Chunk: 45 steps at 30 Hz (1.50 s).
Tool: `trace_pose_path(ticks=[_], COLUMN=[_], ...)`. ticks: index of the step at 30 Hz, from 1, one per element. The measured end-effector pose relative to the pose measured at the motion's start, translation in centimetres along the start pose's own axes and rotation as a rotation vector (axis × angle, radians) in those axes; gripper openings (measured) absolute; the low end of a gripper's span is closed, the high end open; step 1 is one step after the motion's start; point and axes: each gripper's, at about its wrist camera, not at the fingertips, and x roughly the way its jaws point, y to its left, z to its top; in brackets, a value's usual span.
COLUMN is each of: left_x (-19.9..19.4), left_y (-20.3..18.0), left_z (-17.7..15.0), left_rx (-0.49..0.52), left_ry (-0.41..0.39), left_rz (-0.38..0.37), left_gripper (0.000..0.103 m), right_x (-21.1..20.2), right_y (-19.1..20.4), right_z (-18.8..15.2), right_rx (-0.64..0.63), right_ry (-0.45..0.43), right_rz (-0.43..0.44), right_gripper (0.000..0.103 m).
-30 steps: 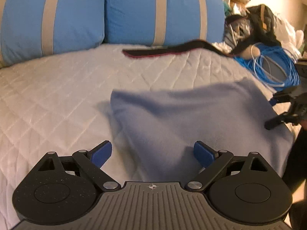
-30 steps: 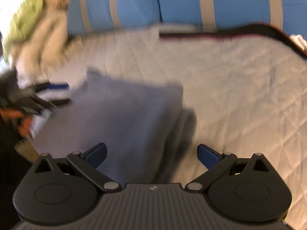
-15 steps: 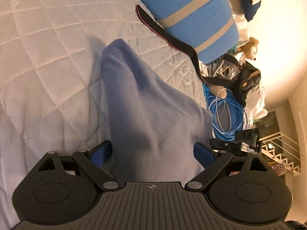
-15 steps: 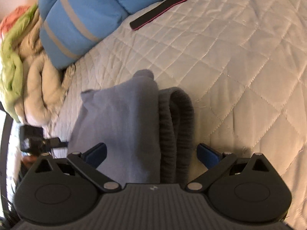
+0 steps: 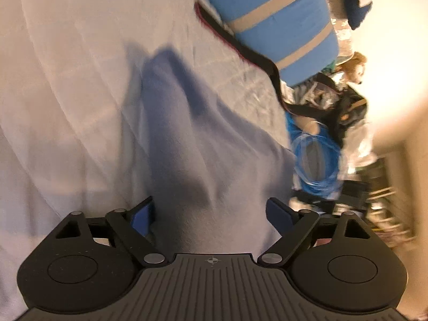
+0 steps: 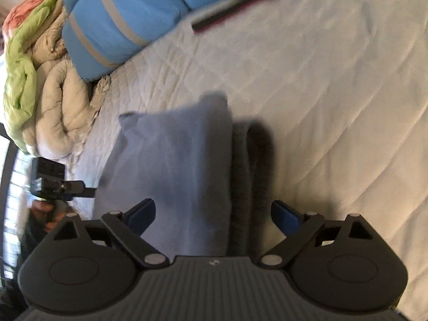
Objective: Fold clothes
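The bed [image 6: 334, 93], covered by a pale quilted spread, filled most of both views. Blue pillows with tan stripes [image 6: 125, 18] lay along its head, and a dark strap with a red edge [image 6: 240, 2] ran on the quilt just in front of them. At one side a beige comforter [image 6: 56, 101] was bunched together with green cloth [image 6: 18, 61]. In the left wrist view, past the far edge of the bed, sat a coil of blue cable [image 5: 318, 157] and a stuffed toy [image 5: 353, 64], both blurred.

The folded grey-blue garment [image 6: 176, 176] lay flat on the quilt in the middle of the bed, its ribbed grey band [image 6: 248, 187] showing along one long edge. The left tongs [image 5: 211, 214] were spread wide, their blue pads either side of the garment's near end, holding nothing. The right tongs [image 6: 214, 214] were likewise spread wide and empty, over the garment's other end and straddling the ribbed band.
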Motion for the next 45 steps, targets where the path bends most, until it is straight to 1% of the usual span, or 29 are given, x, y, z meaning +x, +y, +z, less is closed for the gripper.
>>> trace_pose_path(ticks=[1, 3, 5, 6, 7, 8, 9, 10, 11, 12, 14, 15, 17, 19, 20, 22, 23, 25, 29, 33, 35, 36, 37, 38, 40, 42, 43, 45], left_x=[-0.6, -1.6, -2.1, -2.0, -1.8, -1.3, -0.8, -0.1, 0.6, 1.2, 1.9, 2.1, 2.4, 2.6, 2.7, 3.1, 3.3, 3.7, 3.9, 3.1, 2.1, 1.5, 0.7, 0.1, -1.0, -2.0, -2.4, -2.8], left_y=[-0.9, -3.3, -5.8, -6.9, -8.1, -9.3, -10.1, -10.7, -10.9, -10.9, -10.3, -10.1, -9.7, -9.7, -9.8, -9.9, -9.9, -10.1, -10.1, -9.9, -9.8, -9.7, -9.4, -9.0, -7.7, -6.0, -4.8, -2.9], left_z=[0.0, -0.4, -1.3, -1.9, -2.5, -3.6, -4.6, -5.5, -6.2, -6.7, -7.1, -7.1, -7.2, -7.4, -7.6, -8.0, -8.3, -9.0, -9.3, -8.8, -8.1, -7.6, -6.8, -6.0, -4.1, -2.3, -1.5, -0.6], left_rx=[0.063, 0.232, 0.393, 0.476, 0.561, 0.675, 0.764, 0.837, 0.888, 0.91, 0.906, 0.901, 0.903, 0.917, 0.927, 0.966, 0.997, 1.052, 1.117, 1.103, 1.056, 1.014, 0.95, 0.884, 0.702, 0.506, 0.385, 0.231], left_ry=[-0.034, -0.086, -0.122, -0.129, -0.137, -0.144, -0.141, -0.13, -0.107, -0.079, -0.038, -0.028, -0.017, -0.013, -0.009, 0.002, 0.011, 0.027, 0.065, 0.087, 0.077, 0.058, 0.022, -0.012, -0.066, -0.106, -0.12, -0.127], left_rz=[0.042, 0.08, 0.039, 0.047, 0.057, 0.096, 0.138, 0.172, 0.192, 0.195, 0.193, 0.196, 0.2, 0.208, 0.216, 0.239, 0.255, 0.279, 0.306, 0.293, 0.266, 0.256, 0.249, 0.25, 0.245, 0.233, 0.228, 0.196], left_gripper=[0.086, 0.086, 0.086, 0.086, 0.086, 0.086, 0.086, 0.086, 0.086, 0.086, 0.086, 0.086, 0.087, 0.087, 0.087, 0.087, 0.087, 0.087, 0.087, 0.087, 0.087, 0.087, 0.087, 0.088, 0.088, 0.088, 0.087, 0.087], right_x=[-0.6, -2.1, -2.6, -2.6, -2.3, -2.0, -1.6, -0.8, 0.0, 0.8, 1.9, 2.2, 1.9, 1.5, 1.5, 1.8, 2.1, 2.4, 2.3, 2.1, 1.7, 1.3, 0.6, 0.0, -1.2, -2.0, -2.2, -2.1], right_y=[0.4, 1.8, 4.3, 5.8, 7.4, 8.9, 10.2, 10.9, 11.4, 11.6, 11.5, 11.4, 11.3, 11.4, 11.4, 11.4, 11.3, 11.2, 10.5, 9.9, 9.6, 9.5, 9.5, 9.5, 9.0, 7.9, 6.9, 4.9], right_z=[0.0, -0.5, -1.9, -3.1, -4.7, -6.3, -7.8, -9.0, -10.1, -10.5, -10.5, -10.4, -9.7, -9.3, -9.1, -8.9, -8.9, -9.6, -10.0, -10.4, -10.1, -9.9, -9.4, -8.7, -6.2, -3.5, -2.3, -0.6], right_rx=[-0.04, -0.168, -0.366, -0.494, -0.639, -0.784, -0.907, -0.991, -1.057, -1.077, -1.065, -1.052, -1.005, -0.98, -0.971, -0.968, -0.976, -1.037, -1.116, -1.186, -1.173, -1.149, -1.103, -1.04, -0.836, -0.613, -0.498, -0.304], right_ry=[-0.04, -0.153, -0.199, -0.21, -0.213, -0.214, -0.206, -0.18, -0.155, -0.136, -0.119, -0.113, -0.116, -0.149, -0.161, -0.166, -0.165, -0.151, -0.115, -0.08, -0.067, -0.071, -0.087, -0.107, -0.148, -0.17, -0.173, -0.163], right_rz=[-0.023, -0.057, -0.033, -0.026, -0.022, -0.018, -0.018, -0.026, -0.042, -0.07, -0.114, -0.121, -0.083, -0.066, -0.068, -0.109, -0.14, -0.232, -0.262, -0.287, -0.275, -0.262, -0.239, -0.207, -0.123, -0.064, -0.054, -0.067], right_gripper=[0.096, 0.096, 0.096, 0.1, 0.1, 0.1, 0.101, 0.101, 0.101, 0.101, 0.101, 0.101, 0.101, 0.103, 0.103, 0.103, 0.103, 0.103, 0.103, 0.103, 0.103, 0.103, 0.103, 0.103, 0.103, 0.103, 0.103, 0.103])
